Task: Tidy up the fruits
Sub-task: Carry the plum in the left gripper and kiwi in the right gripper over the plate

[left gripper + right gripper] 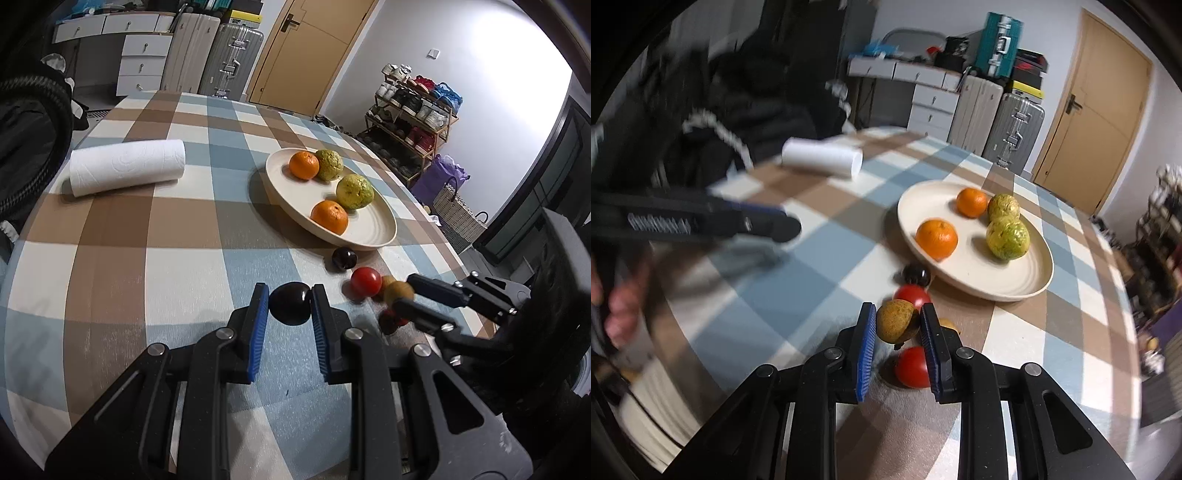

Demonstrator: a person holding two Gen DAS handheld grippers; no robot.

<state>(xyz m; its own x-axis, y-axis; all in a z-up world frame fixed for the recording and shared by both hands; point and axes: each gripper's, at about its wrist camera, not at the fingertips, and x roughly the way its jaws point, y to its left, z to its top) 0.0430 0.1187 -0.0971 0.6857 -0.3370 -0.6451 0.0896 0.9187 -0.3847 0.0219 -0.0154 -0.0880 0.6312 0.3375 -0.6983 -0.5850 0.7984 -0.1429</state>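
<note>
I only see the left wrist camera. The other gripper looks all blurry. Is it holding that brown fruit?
Observer: Yes. In the right view the brown fruit sits squeezed between the right gripper's blue pads.
Operator: What's underneath it?
Observer: A red tomato lies on the table just below, between the fingers.
Operator: Who's holding my gripper with the plum?
Observer: Only a blurred hand shows, at the picture's left edge behind the left gripper. The plum itself isn't visible from there.
</note>
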